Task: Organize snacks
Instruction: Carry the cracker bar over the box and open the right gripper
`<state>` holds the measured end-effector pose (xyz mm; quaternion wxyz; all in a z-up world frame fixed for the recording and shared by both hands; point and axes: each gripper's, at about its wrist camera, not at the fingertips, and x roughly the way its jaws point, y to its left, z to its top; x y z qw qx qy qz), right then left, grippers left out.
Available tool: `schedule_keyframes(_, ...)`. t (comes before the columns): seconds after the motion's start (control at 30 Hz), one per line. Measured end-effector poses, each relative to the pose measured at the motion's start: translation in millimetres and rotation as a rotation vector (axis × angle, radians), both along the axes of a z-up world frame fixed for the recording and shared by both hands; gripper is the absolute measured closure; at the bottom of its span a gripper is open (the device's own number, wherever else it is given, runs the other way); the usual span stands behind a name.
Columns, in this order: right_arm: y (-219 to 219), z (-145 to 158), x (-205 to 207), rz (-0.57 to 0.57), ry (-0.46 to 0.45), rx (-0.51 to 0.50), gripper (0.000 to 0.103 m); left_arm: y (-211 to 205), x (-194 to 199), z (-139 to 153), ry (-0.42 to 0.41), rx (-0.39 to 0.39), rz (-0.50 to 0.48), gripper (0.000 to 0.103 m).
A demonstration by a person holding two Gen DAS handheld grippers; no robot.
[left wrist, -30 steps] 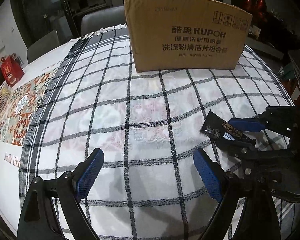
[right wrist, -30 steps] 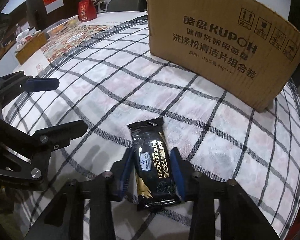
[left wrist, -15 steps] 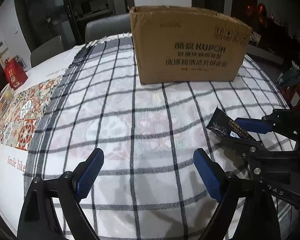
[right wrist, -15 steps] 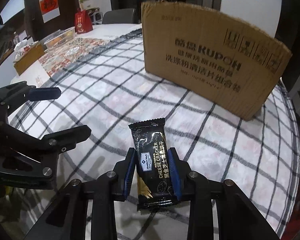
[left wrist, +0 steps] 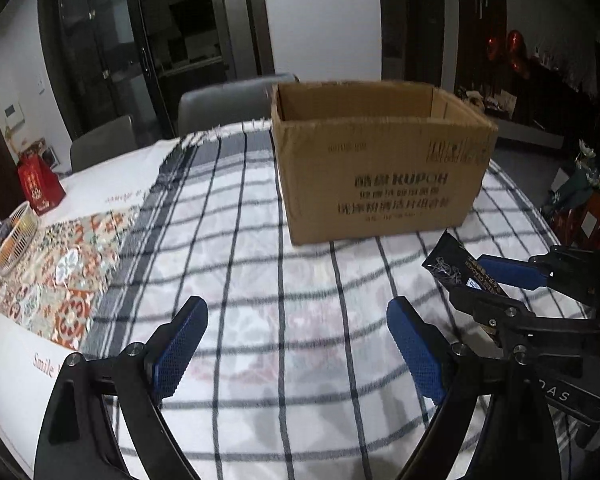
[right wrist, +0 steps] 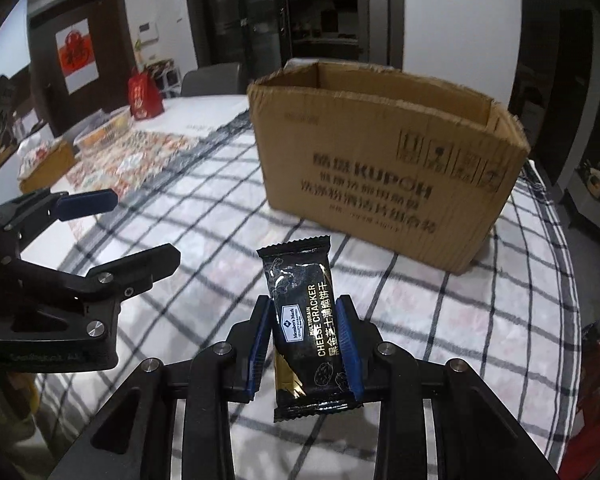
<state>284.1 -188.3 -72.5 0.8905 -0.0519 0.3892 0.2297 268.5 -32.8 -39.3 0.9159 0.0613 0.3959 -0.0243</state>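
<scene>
Right tool is closed on a black cheese cracker packet, its blue pads pressing the packet's long edges, with the packet raised clear of the tabletop and its top end pointing toward the far side. Left tool sits just to the left, jaws spread wide with nothing between them, above the checked cloth. Farther off, at the far edge of the cloth, an open cardboard box stands upright; its inside is mostly hidden, so what it holds cannot be told. The likely step is carrying the packet over the near wall of the box. The wrapper is slick and held only by its sides, so it could slip or twist out. Its leading end could also catch the box rim if carried too low, and the empty left tool is close enough to be bumped.
</scene>
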Motion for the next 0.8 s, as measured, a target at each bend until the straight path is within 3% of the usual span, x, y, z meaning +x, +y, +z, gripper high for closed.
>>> schedule_keyframes(0.37, -9.4, 46.4, 25.5, -0.075, -0.101, 0.057, 0.069, -4.0, 29.4, 40.7, -0.111, 0.006, -0.017, 0.011)
schedule_keyframes(0.8, -18.7, 89.8, 75.1, -0.148, -0.180, 0.077, 0.069, -9.2, 83.6, 76.5, -0.152, -0.020, -0.046, 0.011)
